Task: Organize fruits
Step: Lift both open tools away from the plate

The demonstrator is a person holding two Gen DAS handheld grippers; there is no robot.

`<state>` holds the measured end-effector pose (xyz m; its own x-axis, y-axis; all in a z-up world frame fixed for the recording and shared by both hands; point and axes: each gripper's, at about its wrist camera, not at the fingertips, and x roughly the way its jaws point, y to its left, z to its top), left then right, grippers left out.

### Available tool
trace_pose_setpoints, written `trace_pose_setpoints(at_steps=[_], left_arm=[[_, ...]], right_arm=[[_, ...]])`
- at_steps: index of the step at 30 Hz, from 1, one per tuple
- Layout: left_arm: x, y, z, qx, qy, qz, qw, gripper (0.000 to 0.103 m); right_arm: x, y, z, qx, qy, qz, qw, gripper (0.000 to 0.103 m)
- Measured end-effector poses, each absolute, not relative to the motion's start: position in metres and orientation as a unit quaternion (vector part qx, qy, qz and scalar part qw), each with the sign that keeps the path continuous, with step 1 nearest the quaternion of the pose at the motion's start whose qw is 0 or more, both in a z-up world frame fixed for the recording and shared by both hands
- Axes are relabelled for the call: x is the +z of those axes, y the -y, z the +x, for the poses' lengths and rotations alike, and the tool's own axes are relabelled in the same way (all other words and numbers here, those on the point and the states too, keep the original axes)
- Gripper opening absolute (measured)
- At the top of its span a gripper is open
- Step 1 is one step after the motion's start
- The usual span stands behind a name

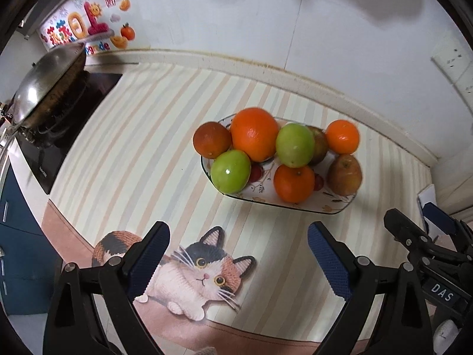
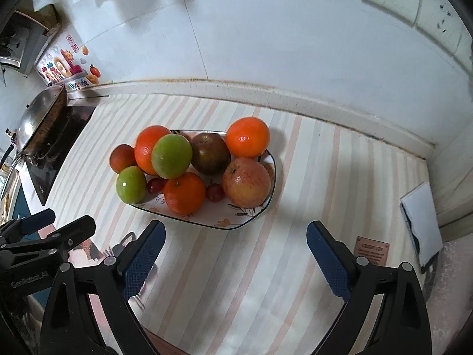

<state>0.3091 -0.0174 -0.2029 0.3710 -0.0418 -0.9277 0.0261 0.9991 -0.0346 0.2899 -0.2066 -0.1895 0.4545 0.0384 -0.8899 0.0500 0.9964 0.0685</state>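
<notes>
Fruits are heaped on a flowered plate [image 2: 267, 204] that sits on the striped mat [image 2: 325, 177] near the white wall: a large orange [image 1: 254, 137], two green apples [image 1: 231, 171], tangerines [image 2: 247, 137] and a reddish apple [image 2: 246, 182], with what look like small red cherries tucked between them. The left gripper [image 1: 239, 261] and right gripper [image 2: 235, 259] both hover short of the plate, jaws spread wide and holding nothing.
</notes>
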Motion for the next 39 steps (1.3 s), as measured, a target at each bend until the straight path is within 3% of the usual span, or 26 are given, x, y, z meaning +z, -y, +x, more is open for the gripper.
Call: trace_pose_setpoints(at_steps=[20, 39], left_arm=[[-0.083, 0.014, 0.181, -0.051, -0.464, 0.0, 0.884, 0.096], [-0.03, -0.014, 0.109, -0.008, -0.402, -0.009, 0.916, 0.096]], right_arm=[[-0.045, 0.193, 0.14, 0.014, -0.429, 0.036, 0.903, 0.1], [0.022, 0.169, 0.063, 0.028, -0.381, 0.024, 0.924, 0.1]])
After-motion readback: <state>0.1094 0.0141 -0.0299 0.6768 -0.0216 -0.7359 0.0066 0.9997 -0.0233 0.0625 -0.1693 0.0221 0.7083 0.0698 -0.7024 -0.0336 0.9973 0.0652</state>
